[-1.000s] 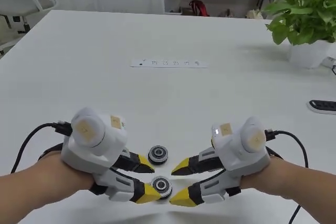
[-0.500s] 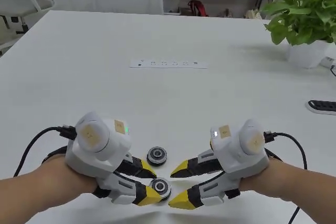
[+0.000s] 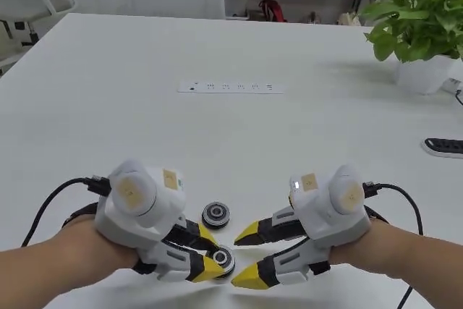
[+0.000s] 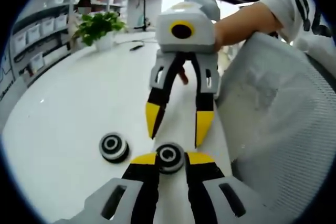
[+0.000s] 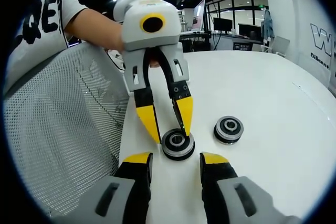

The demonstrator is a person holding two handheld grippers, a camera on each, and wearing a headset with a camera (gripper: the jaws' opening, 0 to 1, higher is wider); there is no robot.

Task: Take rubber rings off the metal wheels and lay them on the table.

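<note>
**Near wheel clamped by the left gripper, right gripper open opposite.**

The left gripper [image 3: 207,251] has its two yellow tips closed against opposite sides of the near metal wheel [image 3: 222,257], which lies flat on the near edge of the white table [image 3: 231,135]. This grip appears intended to keep the wheel from sliding or turning. The right gripper [image 3: 241,257] faces it from the right with its jaws apart and holding nothing, its tips just short of the wheel. From there it is placed to pinch the black rubber ring [image 5: 178,156], which is not yet removed. The far metal wheel [image 3: 216,214] lies just beyond, apart from both grippers, ring in place.
</note>
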